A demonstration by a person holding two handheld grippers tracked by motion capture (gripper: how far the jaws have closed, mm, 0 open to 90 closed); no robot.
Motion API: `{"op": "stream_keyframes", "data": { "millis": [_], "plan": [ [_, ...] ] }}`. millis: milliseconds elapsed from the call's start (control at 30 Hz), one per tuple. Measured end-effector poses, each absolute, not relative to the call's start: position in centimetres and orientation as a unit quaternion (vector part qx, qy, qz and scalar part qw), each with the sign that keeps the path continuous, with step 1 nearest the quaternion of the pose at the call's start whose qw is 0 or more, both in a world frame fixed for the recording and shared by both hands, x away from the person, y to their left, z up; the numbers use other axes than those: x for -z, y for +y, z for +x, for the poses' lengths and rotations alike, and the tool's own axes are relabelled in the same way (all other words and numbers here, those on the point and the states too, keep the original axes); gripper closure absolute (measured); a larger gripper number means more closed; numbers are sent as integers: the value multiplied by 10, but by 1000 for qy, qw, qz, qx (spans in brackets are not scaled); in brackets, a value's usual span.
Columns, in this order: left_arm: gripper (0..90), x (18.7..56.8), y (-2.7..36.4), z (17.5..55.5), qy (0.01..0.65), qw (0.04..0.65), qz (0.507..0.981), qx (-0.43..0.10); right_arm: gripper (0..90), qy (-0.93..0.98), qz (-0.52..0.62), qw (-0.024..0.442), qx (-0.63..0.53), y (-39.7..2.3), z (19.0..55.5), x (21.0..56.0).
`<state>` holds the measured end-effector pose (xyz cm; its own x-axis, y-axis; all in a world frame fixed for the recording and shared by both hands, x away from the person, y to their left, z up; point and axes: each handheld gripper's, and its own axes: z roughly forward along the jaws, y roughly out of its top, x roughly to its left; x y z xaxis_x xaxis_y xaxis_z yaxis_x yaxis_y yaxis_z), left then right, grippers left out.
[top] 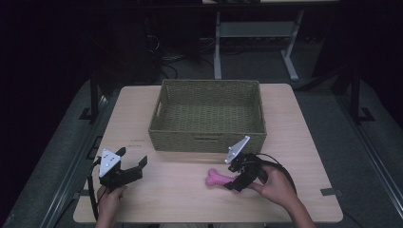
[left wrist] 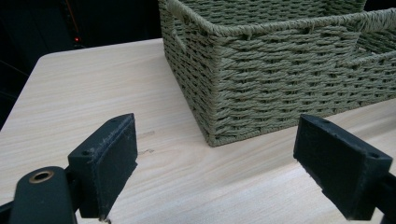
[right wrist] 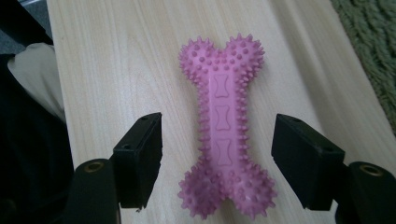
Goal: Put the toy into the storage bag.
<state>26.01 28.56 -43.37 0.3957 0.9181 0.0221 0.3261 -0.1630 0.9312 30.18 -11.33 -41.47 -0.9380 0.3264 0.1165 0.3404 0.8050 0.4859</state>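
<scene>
While the right gripper (right wrist: 217, 163) stands with its jaws spread wide on both sides of the pink bone toy (right wrist: 223, 123), nothing is pinched yet: in the right gripper view a clear gap of table (right wrist: 116, 70) remains between each pad and the spiky shaft. The toy lies flat on the wood, near the front wall of the woven basket (top: 207, 137), in front of its right half. I judge that the risk is in the closing. The soft spikes may bend and let the toy slip or turn between the pads, and a grip taken near the lower knob instead of the narrow middle may let the far end hang down. The left gripper (top: 129, 166) is also spread and holds nothing, resting at the left front of the table. The high view shows both hands and the whole basket, which looks empty, but the toy is half covered there; the right gripper view gives its full outline. The left gripper view shows the near corner of the basket and its weave closely.
</scene>
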Motion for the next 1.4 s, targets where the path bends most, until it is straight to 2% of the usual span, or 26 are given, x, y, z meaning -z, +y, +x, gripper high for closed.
{"op": "stream_keyframes", "data": {
  "millis": [233,433,967,1400],
  "plan": [
    [130,433,286,260,449,468,692,-317,428,-958,-168,14,232,-102,303,422],
    [130,433,286,260,449,468,692,-317,473,-962,-164,13,217,-97,304,425],
    [130,433,289,260,456,472,686,-314,541,-972,-149,-5,181,-87,307,435],
    [130,433,290,260,458,474,684,-314,579,-975,-144,2,171,-84,310,435]
  ]
}}
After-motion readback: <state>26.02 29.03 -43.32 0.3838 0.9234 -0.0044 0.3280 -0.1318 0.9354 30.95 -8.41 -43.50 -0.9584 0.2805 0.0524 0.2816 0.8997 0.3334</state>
